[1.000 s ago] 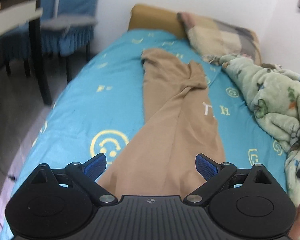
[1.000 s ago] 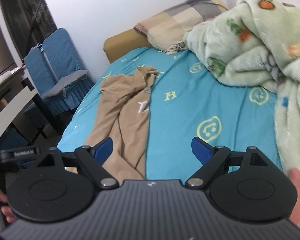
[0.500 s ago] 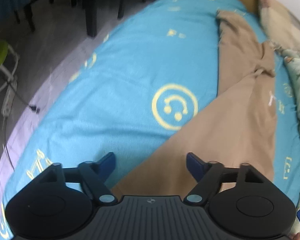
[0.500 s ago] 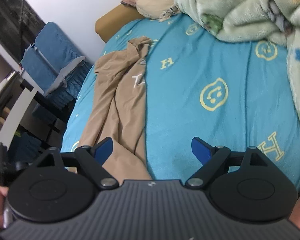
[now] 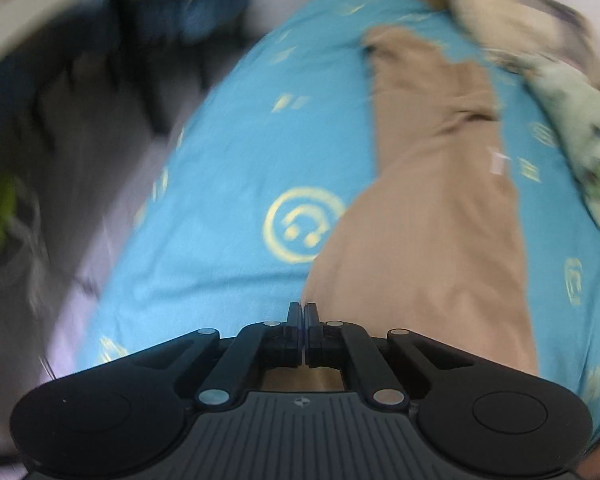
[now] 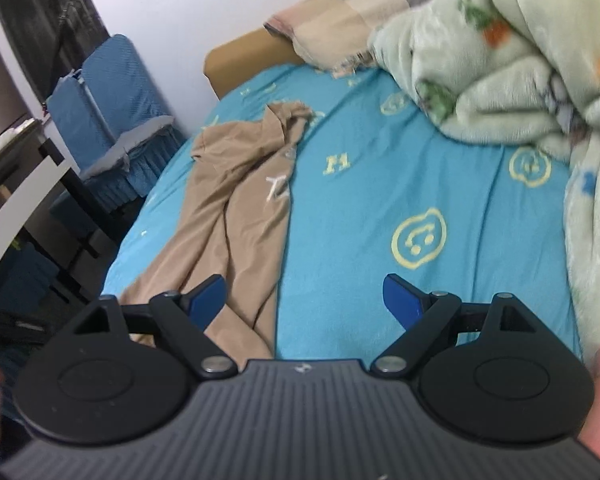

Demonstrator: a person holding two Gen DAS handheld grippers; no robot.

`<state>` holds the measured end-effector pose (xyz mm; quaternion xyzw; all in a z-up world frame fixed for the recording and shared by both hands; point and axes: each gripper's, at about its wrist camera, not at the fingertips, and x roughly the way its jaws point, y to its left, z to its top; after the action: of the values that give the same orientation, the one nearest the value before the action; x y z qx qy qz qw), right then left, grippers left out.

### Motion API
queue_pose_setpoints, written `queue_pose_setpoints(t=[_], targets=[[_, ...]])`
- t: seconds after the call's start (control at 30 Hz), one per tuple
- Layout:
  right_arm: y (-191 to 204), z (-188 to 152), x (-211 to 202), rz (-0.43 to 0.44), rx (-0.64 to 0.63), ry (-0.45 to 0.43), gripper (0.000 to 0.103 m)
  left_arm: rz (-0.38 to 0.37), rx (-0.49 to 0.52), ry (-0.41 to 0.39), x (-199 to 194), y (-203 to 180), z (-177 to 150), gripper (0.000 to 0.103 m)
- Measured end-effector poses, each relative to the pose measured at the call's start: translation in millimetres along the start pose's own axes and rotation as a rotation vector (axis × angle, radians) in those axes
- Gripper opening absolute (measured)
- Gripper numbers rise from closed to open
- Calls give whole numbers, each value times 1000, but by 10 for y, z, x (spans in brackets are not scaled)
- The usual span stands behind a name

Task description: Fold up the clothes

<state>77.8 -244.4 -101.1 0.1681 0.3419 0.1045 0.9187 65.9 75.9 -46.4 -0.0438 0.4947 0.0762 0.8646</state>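
Note:
A tan garment [image 5: 428, 224] lies stretched lengthwise on the blue bed sheet [image 5: 236, 184]. My left gripper [image 5: 303, 312] is shut at the garment's near left hem corner, and tan cloth shows under the closed jaws. In the right wrist view the same garment [image 6: 236, 208] lies at the left, wrinkled along its length. My right gripper [image 6: 304, 300] is open and empty above the sheet [image 6: 380, 208], with its left fingertip [image 6: 206, 294] over the garment's near edge.
A green fleece blanket [image 6: 500, 60] is piled along the bed's right side. A checked pillow [image 6: 348, 12] lies at the headboard. A blue-covered chair [image 6: 112, 108] and a dark table [image 6: 24, 172] stand left of the bed, over the floor [image 5: 60, 160].
My left gripper has closed from open onto the garment's near left corner, and its view is blurred by motion. My right gripper stayed open and its view tilted up towards the headboard.

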Motion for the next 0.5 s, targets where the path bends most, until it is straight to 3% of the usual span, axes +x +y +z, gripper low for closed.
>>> queue_pose_setpoints(t=[0.1,0.17,0.3,0.4,0.5], targets=[[-35,12,3,6,18,4,87,-10,167,-107,-410,-426,-151,1],[-63,19,26,4,35,17,87,-55,263,-144,-605,-740,-287,1],[-130,-17,99,37,87,64,87,-169,291,-70,-582,-1191,-471,1],[-238,-63,178,88,172,124,87,-258,222,65,-322,-1278,-530,3],[-378,-141,281,144,291,198,87,-346,94,143,-99,-1087,-518,19]])
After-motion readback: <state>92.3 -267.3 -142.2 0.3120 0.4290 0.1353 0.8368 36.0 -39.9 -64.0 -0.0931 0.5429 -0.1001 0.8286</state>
